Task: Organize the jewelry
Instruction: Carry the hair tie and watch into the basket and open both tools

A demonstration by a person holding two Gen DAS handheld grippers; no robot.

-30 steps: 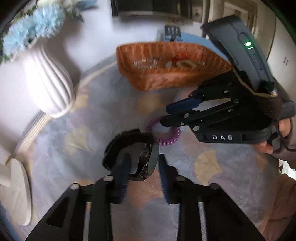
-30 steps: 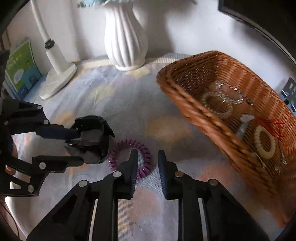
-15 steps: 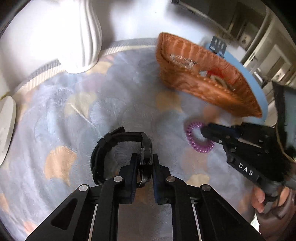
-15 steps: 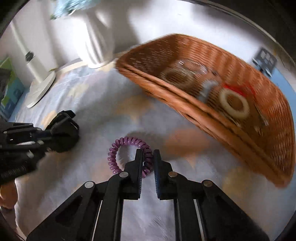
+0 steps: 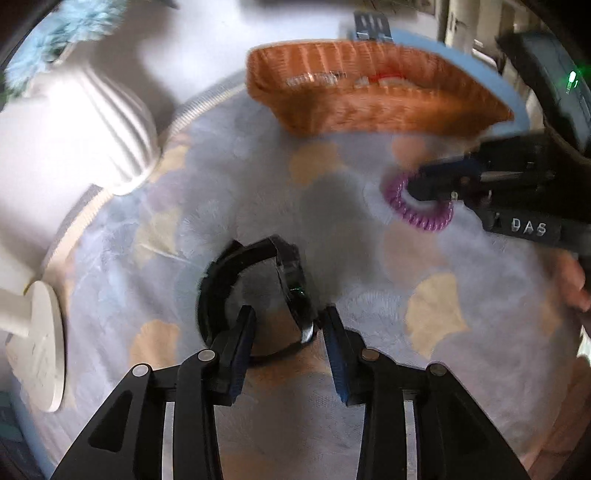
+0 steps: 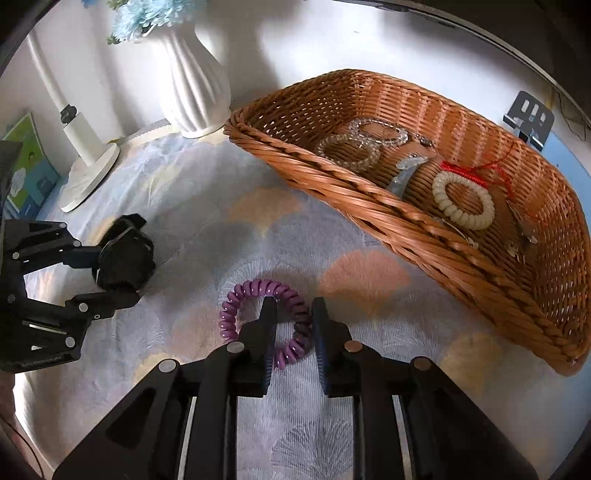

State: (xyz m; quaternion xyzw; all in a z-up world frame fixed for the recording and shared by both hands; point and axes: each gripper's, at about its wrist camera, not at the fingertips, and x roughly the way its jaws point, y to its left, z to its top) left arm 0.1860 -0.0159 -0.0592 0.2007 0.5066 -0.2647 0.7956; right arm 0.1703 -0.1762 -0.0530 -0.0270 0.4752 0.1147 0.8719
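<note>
Our left claw stood released, its two blue-padded fingers spread on either side of the black watch. The watch's case sat between the fingertips, closer to the right one, and its strap looped away from us over the patterned cloth on the counter. Whether either pad touched the watch, we could not tell through the blur.

Our right claw straddled one side of the purple spiral hair tie: one finger sat inside the ring and the other outside it, so the coil ran between the pads. A gap showed on both sides of the coil, so we read the claw as released, not clenched. The tie lay flat on the cloth, just short of the wicker basket.

Further out, the basket rested on the cloth beyond and to the right of the tie. It held two clear bead bracelets, a cream spiral tie, a red cord and a pale hair clip. A white ribbed vase with blue flowers stood beyond the basket's left end, and a white lamp base sat left of the vase.
</note>
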